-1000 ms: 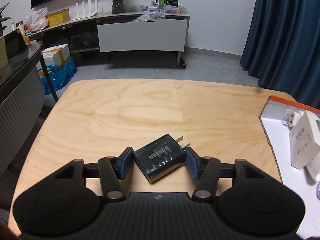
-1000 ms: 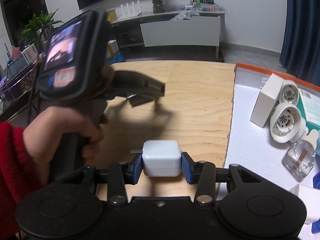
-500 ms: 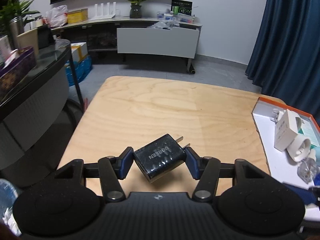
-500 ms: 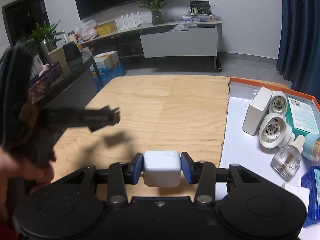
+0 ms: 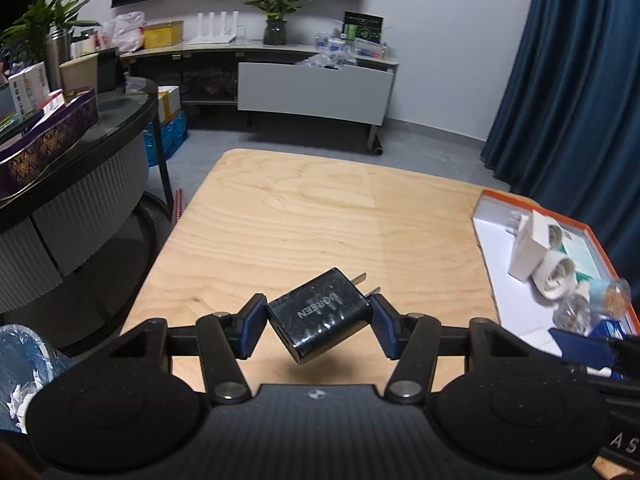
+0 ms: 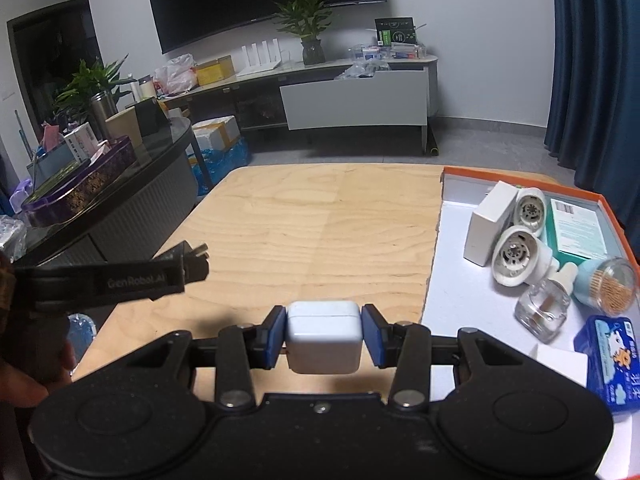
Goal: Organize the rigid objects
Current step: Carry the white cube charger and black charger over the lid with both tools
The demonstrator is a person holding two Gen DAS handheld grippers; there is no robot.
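The near face of the black charger (image 5: pixel 320 315) falls in shadow, so its port side is hard to make out, and only the tips of its two prongs show past its upper right corner. It sits tilted between the blue pads of the left hand-held gripper (image 5: pixel 318 322), clamped on both sides and lifted clear of the wooden worktop (image 5: pixel 320 216), with its shadow on the wood below. In the right wrist view the left hand-held gripper shows from the side at the left edge, its fingers blurred and the charger in them barely visible except for the prong tips; the hand around its handle is dark and cut off by the frame. The right hand-held gripper (image 6: pixel 323 336) is closed on a white charger (image 6: pixel 322 334), held square between its pads above the near edge of the worktop; its prongs cannot be seen from here. To the right lies an orange-rimmed tray (image 6: pixel 520 174) with a white floor, its near and right parts cut off by the frame. In it stand a white box (image 6: pixel 490 226), two round white plug-in devices (image 6: pixel 516 256), a small clear bottle (image 6: pixel 546 302), a jar of toothpicks (image 6: pixel 610 286) and a blue pack (image 6: pixel 610 358). The left wrist view shows the same tray at its right edge, blurred and partly hidden.
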